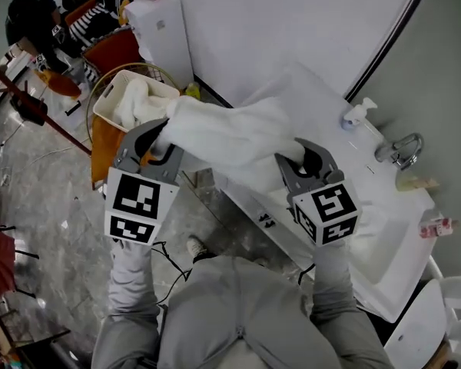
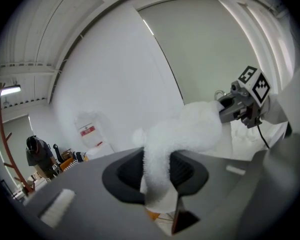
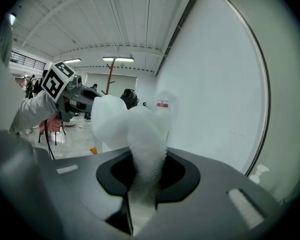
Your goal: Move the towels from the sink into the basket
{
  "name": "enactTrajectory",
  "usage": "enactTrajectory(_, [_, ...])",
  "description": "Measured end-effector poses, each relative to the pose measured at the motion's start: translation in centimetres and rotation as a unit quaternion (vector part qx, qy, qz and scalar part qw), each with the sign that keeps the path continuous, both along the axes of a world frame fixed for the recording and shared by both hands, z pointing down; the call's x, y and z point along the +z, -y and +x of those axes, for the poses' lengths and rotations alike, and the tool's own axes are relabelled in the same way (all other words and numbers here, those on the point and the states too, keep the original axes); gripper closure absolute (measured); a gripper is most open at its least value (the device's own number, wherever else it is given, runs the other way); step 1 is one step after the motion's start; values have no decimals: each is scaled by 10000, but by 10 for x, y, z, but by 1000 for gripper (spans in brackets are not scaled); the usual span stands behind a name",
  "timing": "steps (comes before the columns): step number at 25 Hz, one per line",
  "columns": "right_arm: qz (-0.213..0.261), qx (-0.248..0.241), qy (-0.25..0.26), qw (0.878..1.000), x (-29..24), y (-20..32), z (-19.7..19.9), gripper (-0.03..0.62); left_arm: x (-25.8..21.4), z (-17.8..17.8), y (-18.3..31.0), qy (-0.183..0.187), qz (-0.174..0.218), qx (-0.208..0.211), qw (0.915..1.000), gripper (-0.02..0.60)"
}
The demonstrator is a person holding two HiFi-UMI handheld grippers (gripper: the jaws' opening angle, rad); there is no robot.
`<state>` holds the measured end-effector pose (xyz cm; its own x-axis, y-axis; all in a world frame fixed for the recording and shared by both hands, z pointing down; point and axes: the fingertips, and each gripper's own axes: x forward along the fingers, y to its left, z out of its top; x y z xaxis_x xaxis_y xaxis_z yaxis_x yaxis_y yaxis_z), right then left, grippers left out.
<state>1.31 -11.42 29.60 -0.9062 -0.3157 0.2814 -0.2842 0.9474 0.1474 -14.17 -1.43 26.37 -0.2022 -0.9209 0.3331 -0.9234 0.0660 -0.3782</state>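
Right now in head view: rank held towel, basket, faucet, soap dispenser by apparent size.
1. towel, clearly largest
2. basket
3. faucet and soap dispenser: both small and look alike, so not ranked

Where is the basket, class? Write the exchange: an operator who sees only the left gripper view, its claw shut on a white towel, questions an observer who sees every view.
Observer: The head view shows the basket just beyond the left gripper, off the left end of the sink.
Operator: Is it empty?
Observer: No, a second towel lies inside it.
Operator: Is the other claw gripping?
Observer: Yes, the right gripper view shows the right gripper shut on the stretched towel.
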Motion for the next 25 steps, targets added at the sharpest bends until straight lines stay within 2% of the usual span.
enactTrajectory(6, [12,-246,57,9997,-6,-38,-100,519,2,-96,-52,-92,93,-358,9993,419])
enactTrajectory(11, [3,-522,132,9985,-9,-72,-178,519,-1,-167,-96,-5,141,-665,9977,419])
enactTrajectory(19, [-113,-1132,-25,9935,5,-111,-272,519,22,-244,-158,-45,-166,-1384,9902,419])
enactTrajectory(25, [-242,-1540,-56,9878,14,-115,-336,519,30,-298,-179,-178,-177,-1935,9808,419])
